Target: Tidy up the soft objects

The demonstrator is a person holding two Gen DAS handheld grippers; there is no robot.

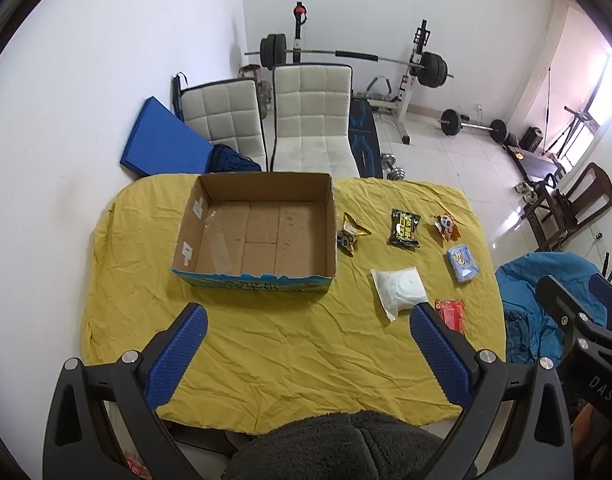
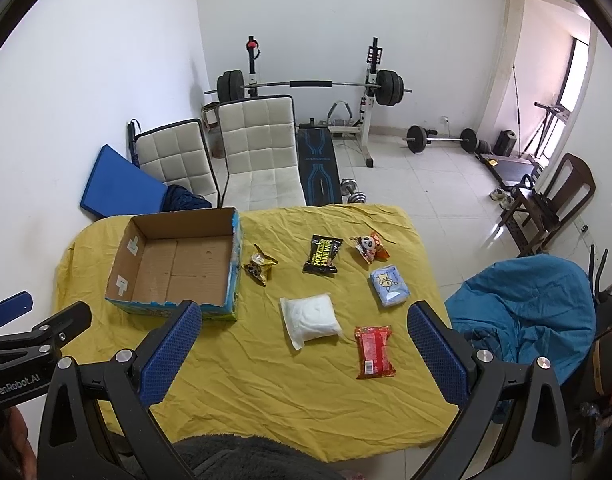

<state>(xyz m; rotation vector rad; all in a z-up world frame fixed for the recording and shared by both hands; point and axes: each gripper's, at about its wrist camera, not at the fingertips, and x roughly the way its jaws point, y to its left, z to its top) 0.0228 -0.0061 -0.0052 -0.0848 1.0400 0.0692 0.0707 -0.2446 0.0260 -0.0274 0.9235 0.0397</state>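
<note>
right wrist view: right gripper (image 2: 304, 344) jaws wide apart over the yellow cloth (image 2: 266, 392) — white pouch (image 2: 312, 320) at 12 o'clock, red packet (image 2: 373, 350) at 1, nothing between. left gripper (image 1: 308, 344) also spread, empty; cardboard box (image 1: 254, 232) at its 11 o'clock, white chairs (image 1: 310, 120) beyond.

Left gripper (image 1: 308, 312) and right gripper (image 2: 302, 312) spread wide, holding nothing.

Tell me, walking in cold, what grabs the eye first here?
The bright yellow tablecloth fills the foreground, with an open, empty cardboard box on its left side and six small soft packets, such as a white pouch and a red packet, scattered to its right. Behind, a barbell rack stands against the far wall.
</note>
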